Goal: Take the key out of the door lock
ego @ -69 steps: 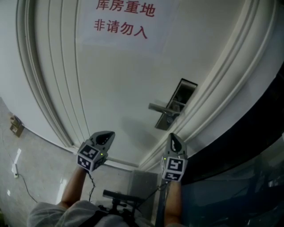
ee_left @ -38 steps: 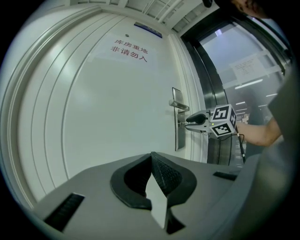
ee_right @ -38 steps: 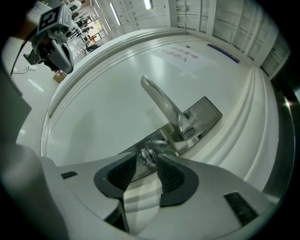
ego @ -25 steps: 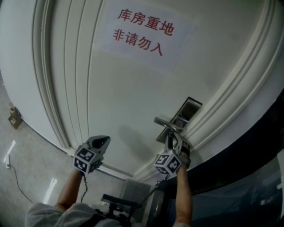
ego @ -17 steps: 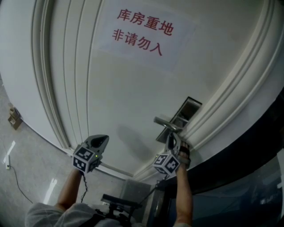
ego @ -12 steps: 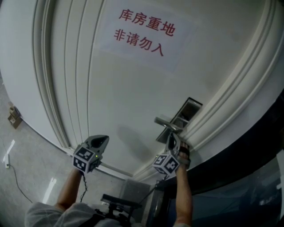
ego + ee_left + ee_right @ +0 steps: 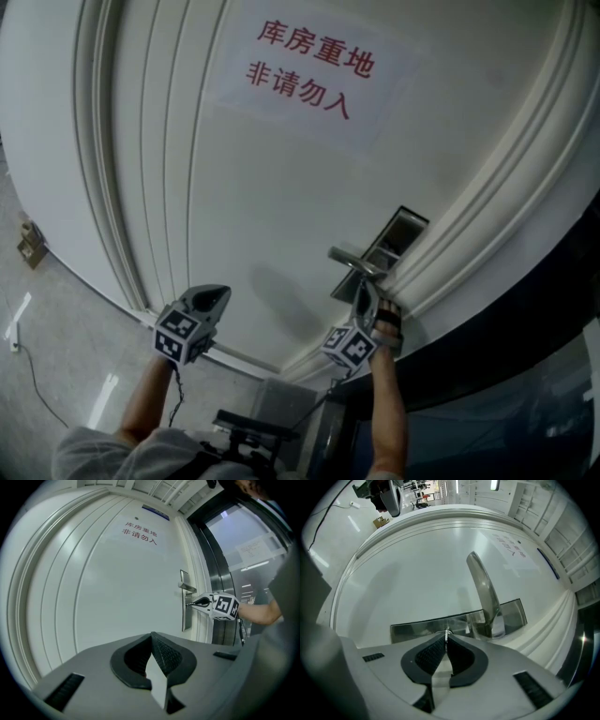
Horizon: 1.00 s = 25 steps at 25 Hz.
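R gripper is clamped on the key rn. Its jaws have just been closing, and the thin metal key head sits pinched edge-on between the two black pads, right at their tips. The key's in the door lock, i.e. the shiny steel plate on the right edge of the white door, a bit below the lever handle. In the head view the gripper points level into the plate just under the handle, w/ its marker cube toward the person and the forearm behind it.

L gripper isn't holding anything: pads pressed together, nothing between them. It's held out in front of the door's plain panel, well apart from the lock and off to its left. Its cam catches the R gripper side-on w/ the tips at the plate.

Other stuff:
- Paper sign w/ red Chinese characters stuck on the upper part of the door.
- Dark metal-and-glass frame to the right of the door.
- Grey floor on the left.

Can't tell how deep the key sits in the cylinder, the pads cover that bit.
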{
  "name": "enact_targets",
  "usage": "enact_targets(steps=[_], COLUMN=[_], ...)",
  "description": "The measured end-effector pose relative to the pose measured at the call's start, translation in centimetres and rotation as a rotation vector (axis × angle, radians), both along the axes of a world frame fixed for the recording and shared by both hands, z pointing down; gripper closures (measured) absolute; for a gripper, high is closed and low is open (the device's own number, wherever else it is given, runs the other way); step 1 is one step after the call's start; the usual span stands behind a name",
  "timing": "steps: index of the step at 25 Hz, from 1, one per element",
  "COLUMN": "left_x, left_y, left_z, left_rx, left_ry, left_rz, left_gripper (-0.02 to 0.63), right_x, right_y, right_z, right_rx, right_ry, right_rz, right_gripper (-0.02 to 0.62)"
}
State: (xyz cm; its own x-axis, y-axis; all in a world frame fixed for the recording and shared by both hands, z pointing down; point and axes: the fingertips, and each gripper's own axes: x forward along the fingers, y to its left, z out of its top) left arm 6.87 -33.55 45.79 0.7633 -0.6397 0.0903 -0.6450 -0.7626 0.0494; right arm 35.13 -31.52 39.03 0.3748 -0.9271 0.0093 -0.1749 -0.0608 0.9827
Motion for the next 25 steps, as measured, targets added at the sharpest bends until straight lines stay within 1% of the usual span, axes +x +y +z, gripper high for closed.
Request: enact_targets(steps=[4, 8, 14, 21, 23, 25], left_x=[-0.1, -0.1, -0.43, -0.62, -0.69, -0.77], left_y=[0.09, 0.16, 0.38, 0.68, 0.68, 0.67], left_z=[0.06, -0.19, -0.21, 0.06, 0.09, 0.09], left_rx=[0.0, 0.006, 0.009, 0.005, 0.004, 0.004], left_ry=[0.002, 0.003, 0.003, 0.001, 0.003, 0.003], left_rz=[-0.003, -0.006, -0.012, -0.011, -0.013, -0.014], left_gripper=[0.612, 0.612, 0.613, 0.613, 0.614, 0.613], right_x=[-0.04, 0.08, 0.08, -0.22, -0.16, -0.52], right_y=[0.02, 0.02, 0.08, 0.21, 0.26, 0.35], right_z=[-0.15, 0.04, 0.08, 0.11, 0.04, -0.09], right_rx=[-0.016, -0.035, -0.042, -0.047, -0.05, -0.047], right_ry=[0.058, 0.091, 0.104, 0.091, 0.11, 0.098], right_rz=[0.002, 0.009, 0.014, 0.009, 0.014, 0.004], right_gripper=[0.572, 0.574, 0.574, 0.574, 0.574, 0.574])
